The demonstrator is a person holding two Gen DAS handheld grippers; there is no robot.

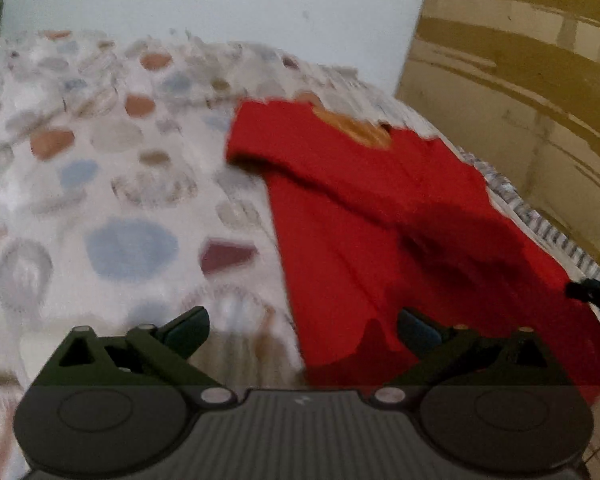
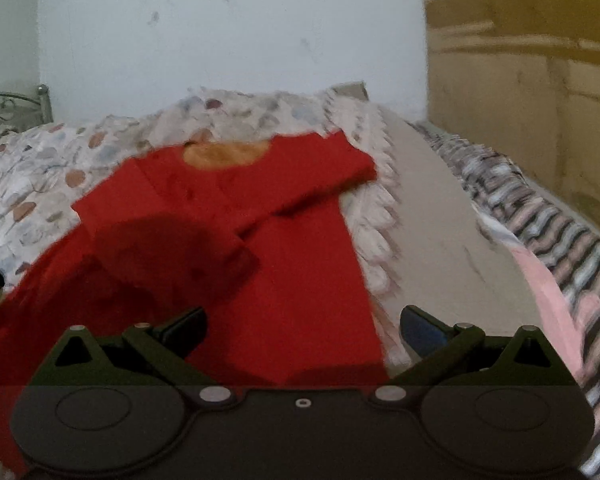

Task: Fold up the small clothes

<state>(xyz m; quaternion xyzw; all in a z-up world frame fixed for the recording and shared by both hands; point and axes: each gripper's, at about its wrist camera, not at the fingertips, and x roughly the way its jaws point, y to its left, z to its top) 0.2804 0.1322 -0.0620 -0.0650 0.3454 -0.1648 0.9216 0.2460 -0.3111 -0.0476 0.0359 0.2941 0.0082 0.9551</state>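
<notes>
Red shirt [image 2: 300, 280] on bed [image 1: 100, 200], one sleeve folded in (rest unfolded); both grippers [image 1: 303, 332] [image 2: 303, 330] wide, empty.

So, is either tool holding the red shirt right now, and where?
Neither. The left tool and right tool are both open above the red shirt's bottom hem, gripping nothing.

Motion blur smears the bedspread [image 1: 100, 168] pattern
</notes>
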